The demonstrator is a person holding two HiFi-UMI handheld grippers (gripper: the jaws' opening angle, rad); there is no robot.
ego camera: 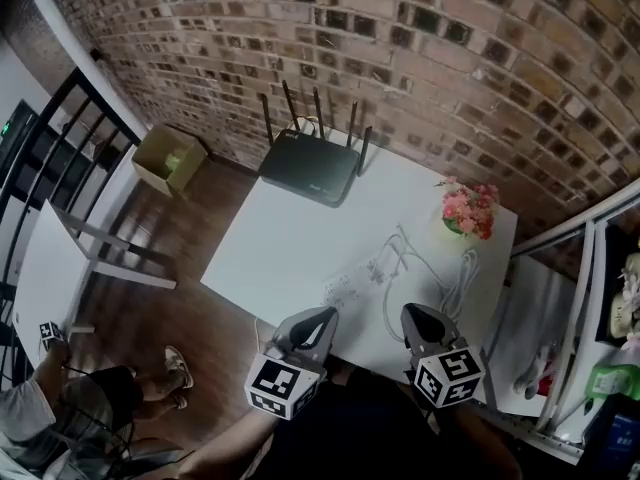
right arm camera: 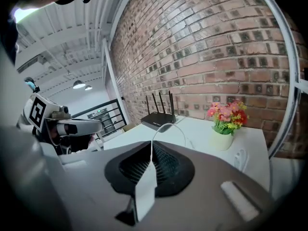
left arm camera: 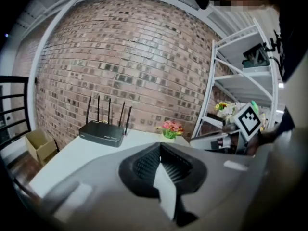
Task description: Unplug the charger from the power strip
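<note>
The left gripper (ego camera: 315,320) and the right gripper (ego camera: 422,318) hang side by side over the near edge of the white table (ego camera: 270,238), both angled forward and a little downward. Each has its jaws pressed together on nothing; the left gripper view (left arm camera: 161,165) and the right gripper view (right arm camera: 149,165) both show the ribbed pads meeting with no object between them. That is sensible for an approach, since there is nothing to carry yet.

The power strip (ego camera: 352,286) lies flat on the table just ahead of the left gripper's tips and ahead and to the left of the right gripper. It is near both and touched by neither. The charger itself is too small to tell apart from the strip's far end in the head view; a thin white cable (ego camera: 398,258) loops away from that end, and the same arc rises just beyond the right gripper's closed tips (right arm camera: 168,129). Neither gripper view shows the strip, because the gripper bodies cover it.

Well beyond both grippers stand a black router (ego camera: 310,166) against the brick wall and, off to the right gripper's side, a flower pot (ego camera: 468,208) — both clear of the work.

My reading: the two-handed stance suits the job, with one gripper pinning the strip while the other pulls the plug straight out. Both must spread their jaws first — the task is hardly begun.
</note>
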